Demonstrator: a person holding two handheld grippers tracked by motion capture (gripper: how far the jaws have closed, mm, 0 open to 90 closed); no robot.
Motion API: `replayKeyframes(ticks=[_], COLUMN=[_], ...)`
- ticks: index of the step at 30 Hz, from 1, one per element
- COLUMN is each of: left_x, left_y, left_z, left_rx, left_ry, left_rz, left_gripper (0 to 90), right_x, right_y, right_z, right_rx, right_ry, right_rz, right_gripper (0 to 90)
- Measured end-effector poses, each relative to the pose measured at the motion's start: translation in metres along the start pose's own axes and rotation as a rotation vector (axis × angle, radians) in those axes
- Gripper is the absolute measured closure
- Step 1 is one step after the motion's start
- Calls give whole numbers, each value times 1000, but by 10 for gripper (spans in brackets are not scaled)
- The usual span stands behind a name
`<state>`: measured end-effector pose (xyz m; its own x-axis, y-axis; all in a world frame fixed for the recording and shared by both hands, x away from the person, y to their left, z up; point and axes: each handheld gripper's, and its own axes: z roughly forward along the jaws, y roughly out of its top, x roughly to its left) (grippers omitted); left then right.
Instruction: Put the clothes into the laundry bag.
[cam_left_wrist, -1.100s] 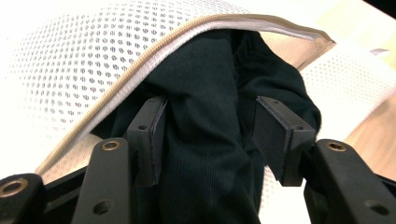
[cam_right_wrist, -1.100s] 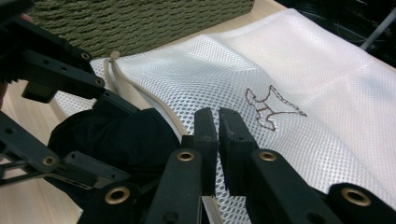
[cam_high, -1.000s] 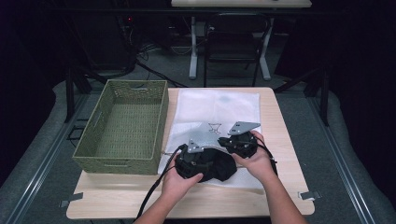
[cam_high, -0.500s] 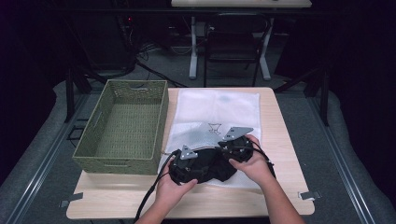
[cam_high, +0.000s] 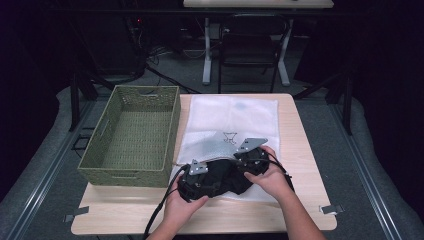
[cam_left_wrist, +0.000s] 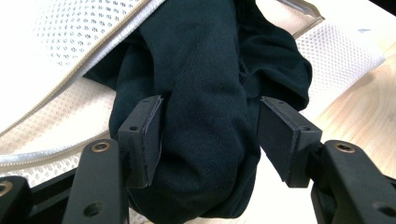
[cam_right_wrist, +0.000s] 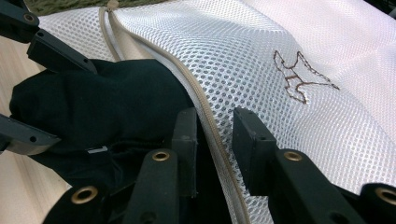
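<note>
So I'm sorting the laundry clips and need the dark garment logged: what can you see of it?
The dark garment is a bunched, soft knit cloth, black to very dark green, with no visible print. It lies at the open zipped edge of the white mesh bag, partly under the bag's upper layer, near the table's front. The left tool has its jaws either side of a thick fold. The right tool straddles the bag's zip edge, one jaw against the cloth.

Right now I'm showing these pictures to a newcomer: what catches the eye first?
The dark garment bunched at the table's near edge, half tucked into the white mesh laundry bag. The left gripper straddles the cloth while the right gripper brackets the bag's zipper edge. To the left stands a green woven basket.
</note>
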<state>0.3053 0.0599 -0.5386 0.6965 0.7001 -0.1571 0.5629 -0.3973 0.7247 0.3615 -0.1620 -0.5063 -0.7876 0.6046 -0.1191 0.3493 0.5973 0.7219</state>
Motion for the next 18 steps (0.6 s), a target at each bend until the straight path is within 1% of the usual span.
replayKeyframes(ticks=[2,3,7,8,10,12,13,16,18], left_x=[0,1,1,0,0,0,0,0,0], left_y=[-2,-2,-5,-6,-6,-7,-7,-7,-8], left_z=[2,3,6,6,7,8,8,9,10], left_rx=[-7,1,2,-3,3,-2,-2,4,1], left_ry=[6,3,3,10,6,10,7,-2,1], left_rz=[-5,-2,2,6,9,5,-1,-1,-2], left_gripper=[431,435,438,438,438,443,445,458,476], right_x=[0,0,1,1,2,2,2,3,4], right_y=[0,0,-1,-1,-1,-1,-1,-1,-1], right_z=[1,2,3,3,4,4,5,5,6], right_rx=[3,5,12,13,16,18,19,27,30], right_ry=[-2,-3,-6,-7,-8,-11,-10,-10,-11], right_rz=[-5,-6,-13,-13,-15,-17,-18,-23,-29], right_gripper=[720,725,744,746,758,777,789,817,831])
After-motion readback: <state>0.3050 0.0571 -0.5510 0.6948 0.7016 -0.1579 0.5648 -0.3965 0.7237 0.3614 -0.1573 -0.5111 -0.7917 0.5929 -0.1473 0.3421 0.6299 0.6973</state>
